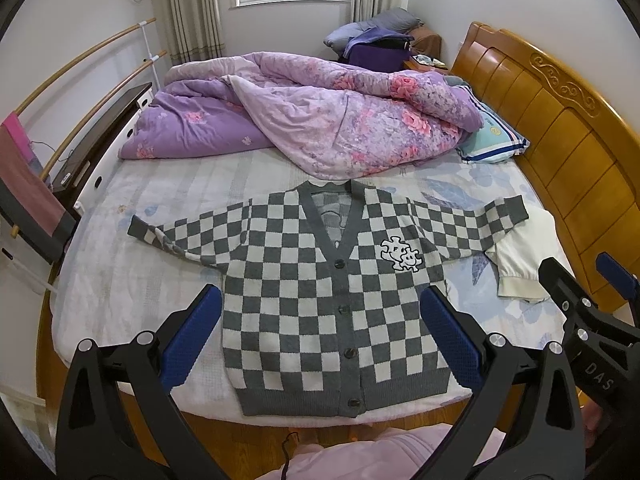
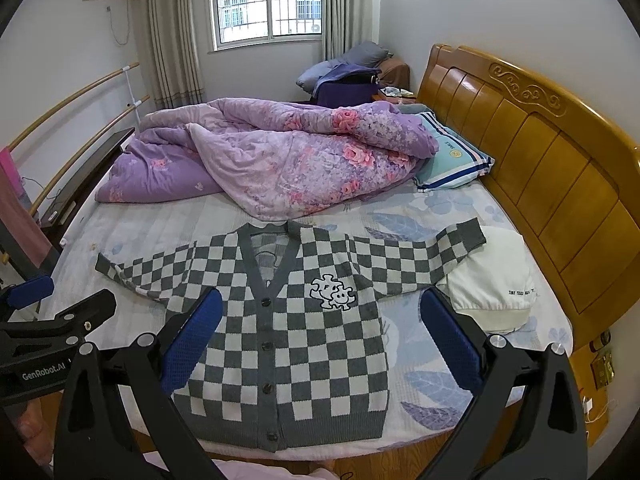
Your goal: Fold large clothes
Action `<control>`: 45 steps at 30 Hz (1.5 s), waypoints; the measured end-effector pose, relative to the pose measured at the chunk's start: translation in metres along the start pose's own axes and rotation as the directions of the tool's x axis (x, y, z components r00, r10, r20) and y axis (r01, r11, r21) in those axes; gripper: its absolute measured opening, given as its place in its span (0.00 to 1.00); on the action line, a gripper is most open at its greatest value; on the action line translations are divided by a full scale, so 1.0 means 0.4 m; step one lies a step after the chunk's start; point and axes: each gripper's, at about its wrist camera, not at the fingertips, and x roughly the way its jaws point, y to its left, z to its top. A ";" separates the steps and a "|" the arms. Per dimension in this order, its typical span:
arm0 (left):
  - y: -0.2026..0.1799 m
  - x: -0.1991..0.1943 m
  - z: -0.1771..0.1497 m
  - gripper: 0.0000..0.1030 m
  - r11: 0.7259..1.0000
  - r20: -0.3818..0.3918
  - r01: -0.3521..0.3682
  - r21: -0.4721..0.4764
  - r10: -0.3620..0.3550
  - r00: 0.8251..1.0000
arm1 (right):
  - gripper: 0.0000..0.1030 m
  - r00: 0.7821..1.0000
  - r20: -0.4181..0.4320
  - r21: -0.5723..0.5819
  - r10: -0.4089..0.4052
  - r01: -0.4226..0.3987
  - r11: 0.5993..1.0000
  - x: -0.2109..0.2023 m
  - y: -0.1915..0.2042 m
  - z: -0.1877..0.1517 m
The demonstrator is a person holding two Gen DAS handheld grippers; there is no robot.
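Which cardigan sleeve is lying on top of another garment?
The sleeve toward the headboard: its cuff rests on the white garment. The other sleeve lies flat on the bare sheet.

Grey-and-white checkered cardigan (image 1: 320, 300) lies flat, buttoned; sleeves spread wide.

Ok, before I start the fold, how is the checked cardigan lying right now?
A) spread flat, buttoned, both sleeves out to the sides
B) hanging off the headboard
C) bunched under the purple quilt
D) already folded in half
A: the cardigan lies flat on the bed with its buttons done up and a sleeve stretched out to each side, clear of the quilt.
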 end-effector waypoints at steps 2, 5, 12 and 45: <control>0.000 0.000 0.003 0.97 1.000 0.000 0.005 0.000 -0.005 1.000 | 0.93 1.000 -0.004 0.003 -0.003 0.003 1.000 0.001 0.000 0.004; -0.002 0.002 0.008 0.96 1.000 0.002 0.016 -0.007 -0.016 1.000 | 0.93 1.000 -0.005 0.004 -0.005 0.006 1.000 0.004 0.001 0.003; -0.001 0.006 0.019 0.96 1.000 0.004 0.022 -0.015 -0.022 1.000 | 0.93 1.000 0.000 0.008 -0.007 0.007 1.000 0.007 0.001 -0.005; 0.069 0.028 0.007 0.96 0.985 -0.123 -0.055 -0.165 0.035 0.992 | 0.93 0.990 -0.069 0.006 0.123 -0.123 0.992 0.039 -0.015 0.012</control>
